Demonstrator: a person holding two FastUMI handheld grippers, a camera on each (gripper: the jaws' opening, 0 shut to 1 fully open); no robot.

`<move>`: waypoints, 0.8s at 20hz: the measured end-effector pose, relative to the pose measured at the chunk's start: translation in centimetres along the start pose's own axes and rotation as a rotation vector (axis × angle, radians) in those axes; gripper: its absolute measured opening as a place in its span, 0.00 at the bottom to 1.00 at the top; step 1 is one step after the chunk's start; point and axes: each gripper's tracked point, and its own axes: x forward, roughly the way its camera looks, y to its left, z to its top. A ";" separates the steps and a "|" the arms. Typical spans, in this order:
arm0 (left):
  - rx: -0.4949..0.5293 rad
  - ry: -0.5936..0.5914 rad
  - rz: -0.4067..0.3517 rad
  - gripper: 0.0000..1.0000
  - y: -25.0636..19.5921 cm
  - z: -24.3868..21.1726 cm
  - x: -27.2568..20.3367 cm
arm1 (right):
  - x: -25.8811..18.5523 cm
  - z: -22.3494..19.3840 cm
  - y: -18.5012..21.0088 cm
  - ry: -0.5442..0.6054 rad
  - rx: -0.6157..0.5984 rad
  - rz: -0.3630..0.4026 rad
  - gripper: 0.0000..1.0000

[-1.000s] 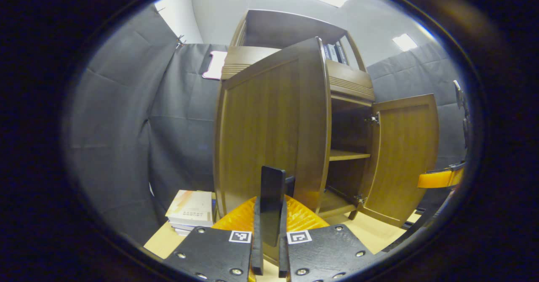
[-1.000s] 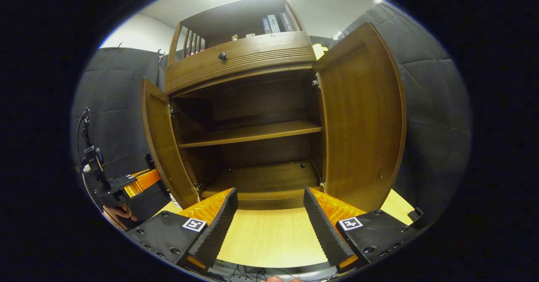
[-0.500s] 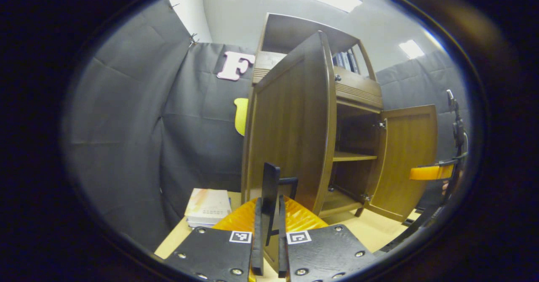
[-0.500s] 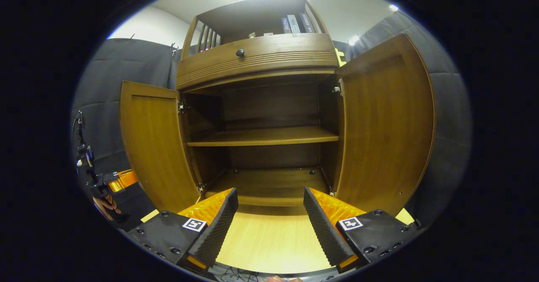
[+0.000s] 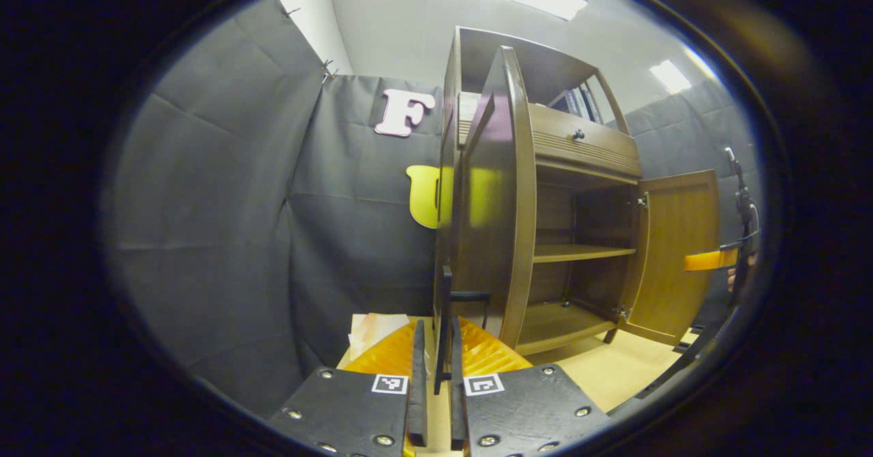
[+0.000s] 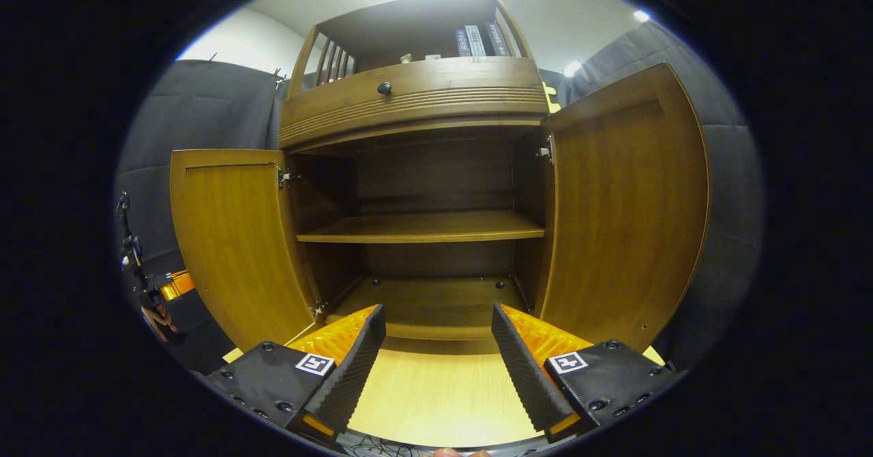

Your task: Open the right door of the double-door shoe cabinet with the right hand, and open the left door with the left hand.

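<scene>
Left gripper view is showing the left claw gripping the left door's black handle; the right claw is gaping empty, facing the cabinet.

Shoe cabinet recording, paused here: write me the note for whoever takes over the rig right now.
Left gripper: jaws shut on the left door's black handle, left door swung wide.
Right gripper: jaws open, holding nothing, facing the cabinet from in front; right door wide open.
Inside, the shelf and floor are bare.
Done: both doors open.
Left: release the handle and back away.
</scene>
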 end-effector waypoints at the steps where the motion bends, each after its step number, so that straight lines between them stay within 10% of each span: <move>1: -0.006 0.000 -0.008 0.15 0.0 0.1 0.0 | 0.0 -0.1 -0.4 0.002 0.003 -0.009 0.93; 16: -0.075 0.016 0.219 0.14 -0.8 1.7 -7.9 | -0.8 0.1 -5.6 -0.012 0.025 -0.081 0.98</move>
